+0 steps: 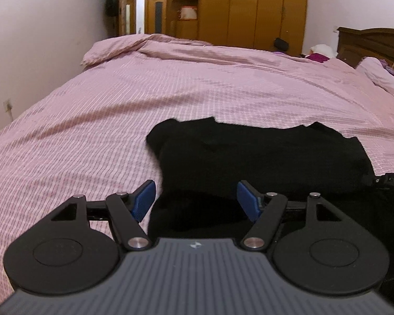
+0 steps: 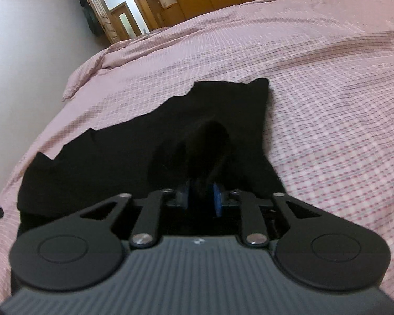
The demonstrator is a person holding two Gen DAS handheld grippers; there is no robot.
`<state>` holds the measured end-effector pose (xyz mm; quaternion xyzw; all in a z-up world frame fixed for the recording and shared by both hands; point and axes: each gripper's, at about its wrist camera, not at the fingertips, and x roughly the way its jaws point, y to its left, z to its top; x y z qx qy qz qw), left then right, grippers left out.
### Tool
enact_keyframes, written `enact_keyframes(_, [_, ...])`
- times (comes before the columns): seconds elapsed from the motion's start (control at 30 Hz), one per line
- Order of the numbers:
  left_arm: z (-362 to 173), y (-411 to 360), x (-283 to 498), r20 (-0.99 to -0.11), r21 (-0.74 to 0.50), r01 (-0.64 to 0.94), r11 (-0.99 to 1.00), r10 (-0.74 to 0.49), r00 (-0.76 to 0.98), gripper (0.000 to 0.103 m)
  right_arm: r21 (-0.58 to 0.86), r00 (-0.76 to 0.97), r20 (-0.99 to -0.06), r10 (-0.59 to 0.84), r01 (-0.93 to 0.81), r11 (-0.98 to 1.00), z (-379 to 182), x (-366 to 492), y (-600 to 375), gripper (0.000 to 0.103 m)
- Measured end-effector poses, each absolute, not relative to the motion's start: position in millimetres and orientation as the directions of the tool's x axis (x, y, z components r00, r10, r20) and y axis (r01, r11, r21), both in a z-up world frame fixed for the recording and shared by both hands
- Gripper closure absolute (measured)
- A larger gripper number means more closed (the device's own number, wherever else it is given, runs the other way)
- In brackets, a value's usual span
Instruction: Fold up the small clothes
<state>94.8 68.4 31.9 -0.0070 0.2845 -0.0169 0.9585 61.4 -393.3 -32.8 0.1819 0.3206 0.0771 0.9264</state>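
A small black garment (image 1: 262,155) lies spread flat on the pink checked bedspread (image 1: 118,120), close in front of both grippers. My left gripper (image 1: 197,200) hovers open over the garment's near left edge, its blue pads (image 1: 144,199) wide apart with nothing between them. In the right wrist view the same garment (image 2: 113,157) stretches to the left. A raised fold of it (image 2: 207,141) stands between the blue pads (image 2: 217,202) of my right gripper (image 2: 202,197). The jaws are narrowly apart and the pads look loose on the cloth.
The bed fills both views, with bare bedspread (image 2: 328,92) around the garment. A rumpled duvet edge (image 1: 113,50) lies at the far left, a wooden headboard (image 1: 375,44) and pillows at the far right. A wall (image 1: 39,39) runs along the left and wooden wardrobes (image 1: 249,8) stand beyond the bed.
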Motion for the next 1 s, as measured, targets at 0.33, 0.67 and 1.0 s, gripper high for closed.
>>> enact_keyframes(0.33, [38.4, 58.1, 112.8, -0.508, -0.03, 0.062, 0.998, -0.068, 0.859, 0.031, 0.338, 0.828, -0.512, 0.229, -0.051, 0.94, -10.9, 78.9, -400.0, 0.039])
enact_keyframes(0.67, [36.0, 52.8, 139.6, -0.465, -0.07, 0.088, 0.994, -0.11, 0.879, 0.046, 0.367, 0.79, -0.535, 0.302, -0.104, 0.924, -15.8, 113.4, -383.2, 0.086])
enact_keyframes(1.0, [-11.1, 40.8, 215.7, -0.497, -0.025, 0.046, 0.999, -0.052, 0.866, 0.047, 0.14, 0.883, -0.46, 0.097, -0.036, 0.99, 9.8, 108.0, -384.6, 0.086])
